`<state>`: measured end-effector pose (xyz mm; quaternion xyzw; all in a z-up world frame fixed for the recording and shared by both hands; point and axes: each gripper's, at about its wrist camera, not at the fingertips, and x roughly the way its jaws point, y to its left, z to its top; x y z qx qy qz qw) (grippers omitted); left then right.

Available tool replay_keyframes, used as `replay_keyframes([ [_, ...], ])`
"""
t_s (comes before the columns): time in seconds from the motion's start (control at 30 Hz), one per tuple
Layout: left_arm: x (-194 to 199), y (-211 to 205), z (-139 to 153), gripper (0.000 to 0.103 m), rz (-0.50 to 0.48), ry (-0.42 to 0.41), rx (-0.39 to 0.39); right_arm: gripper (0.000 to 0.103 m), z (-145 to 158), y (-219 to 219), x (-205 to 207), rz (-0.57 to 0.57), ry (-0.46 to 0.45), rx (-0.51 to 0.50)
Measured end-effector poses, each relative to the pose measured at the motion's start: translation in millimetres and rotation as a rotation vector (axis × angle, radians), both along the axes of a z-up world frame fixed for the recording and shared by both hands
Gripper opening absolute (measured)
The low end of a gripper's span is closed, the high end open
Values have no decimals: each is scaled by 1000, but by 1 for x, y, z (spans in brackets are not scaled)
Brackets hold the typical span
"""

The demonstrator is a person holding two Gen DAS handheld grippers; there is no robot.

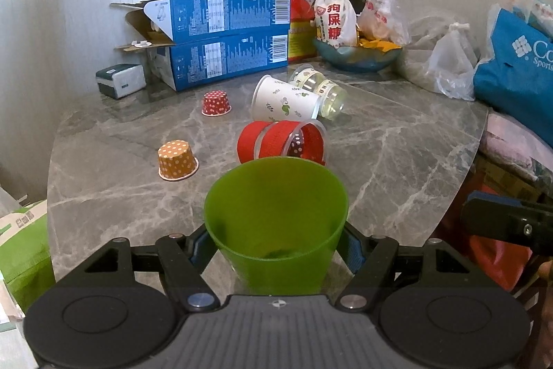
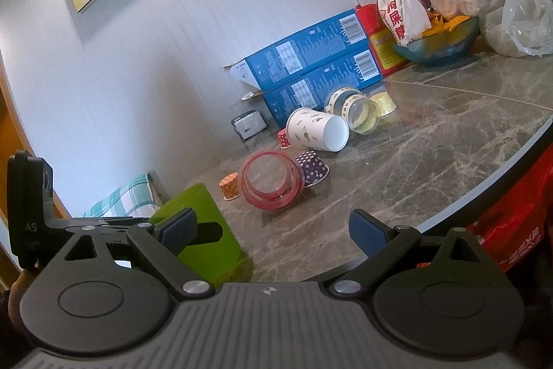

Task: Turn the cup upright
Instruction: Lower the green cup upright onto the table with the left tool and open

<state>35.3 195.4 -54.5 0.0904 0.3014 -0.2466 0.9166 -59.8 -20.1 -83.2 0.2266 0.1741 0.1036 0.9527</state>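
Observation:
My left gripper (image 1: pixel 276 248) is shut on a green plastic cup (image 1: pixel 276 217), mouth up, at the near edge of the grey marble table (image 1: pixel 397 161). The right wrist view shows the same green cup (image 2: pixel 204 230) standing at the table's near left with the left gripper's fingers (image 2: pixel 207 232) on it. My right gripper (image 2: pixel 273 230) is open and empty over the table's front edge. A red clear cup (image 1: pixel 283 140) (image 2: pixel 271 182), a white leaf-print paper cup (image 1: pixel 285 102) (image 2: pixel 316 130) and a clear cup (image 1: pixel 321 90) (image 2: pixel 352 108) lie on their sides.
Small dotted baking cups stand upside down: orange (image 1: pixel 176 159), red (image 1: pixel 216 103), purple (image 2: pixel 312 168). Blue boxes (image 1: pixel 221 37), a bowl with bags (image 1: pixel 356 54), plastic bags (image 1: pixel 446 64) and a blue bag (image 1: pixel 515 61) crowd the back and right.

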Motion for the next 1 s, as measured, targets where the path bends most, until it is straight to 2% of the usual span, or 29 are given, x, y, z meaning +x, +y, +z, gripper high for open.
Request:
replay_keyframes([
  [0.07,-1,0,-1,83,-5,4,-3,96,0,-1,0,0,2,3],
  [0.33,4,-1,-14,83,-19,48,0,96,0,1,-1,7,1,1],
  [0.4,0,2,-18,89,-21,40,-8,96,0,1,-1,6,0,1],
  [0.5,-6,13,-22,94,-11,11,-37,97,-1,1,-2,4,1,-3],
  [0.67,-37,45,-28,96,-30,-30,-148,99,1,4,-5,-11,4,-38],
  [0.77,-60,62,-27,96,-4,-59,-174,102,7,11,-12,-24,-14,-103],
  [0.83,-74,72,-19,96,29,-97,-181,102,13,21,-18,-56,-18,-185],
  [0.9,-87,81,-7,103,44,-141,-197,102,17,30,-23,-84,-21,-264],
  [1.0,-100,85,12,103,72,-198,-179,102,27,44,-30,-94,-19,-342],
])
